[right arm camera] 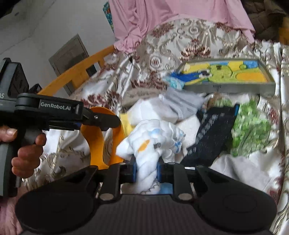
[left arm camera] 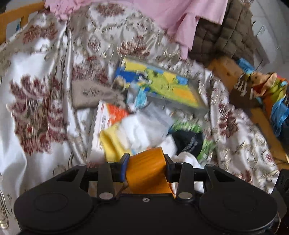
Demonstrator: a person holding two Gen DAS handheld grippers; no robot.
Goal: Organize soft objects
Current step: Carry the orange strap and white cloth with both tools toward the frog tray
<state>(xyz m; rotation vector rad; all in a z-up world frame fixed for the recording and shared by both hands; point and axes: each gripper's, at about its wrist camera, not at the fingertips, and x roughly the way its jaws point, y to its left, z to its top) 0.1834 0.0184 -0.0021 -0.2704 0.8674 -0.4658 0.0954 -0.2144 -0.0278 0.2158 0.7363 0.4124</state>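
My left gripper [left arm camera: 146,162] is shut on an orange curved plastic piece [left arm camera: 147,169]; it also shows in the right wrist view [right arm camera: 98,142], held at the left. My right gripper [right arm camera: 146,171] is shut on a white sock with blue and orange marks [right arm camera: 153,142], bunched up above the jaws. A pile of socks lies on the patterned bedspread: a white and yellow one [left arm camera: 126,133], a black one [right arm camera: 211,133], a green fuzzy one [right arm camera: 251,130]. A grey tray with a colourful picture [right arm camera: 225,76] lies behind the pile.
A floral bedspread [left arm camera: 36,72] covers the bed. Pink cloth [right arm camera: 162,16] lies at the back. A wooden bed rail [right arm camera: 77,74] runs on the left, another [left arm camera: 234,72] on the right with clothes heaped on it. A white box [left arm camera: 101,115] lies by the socks.
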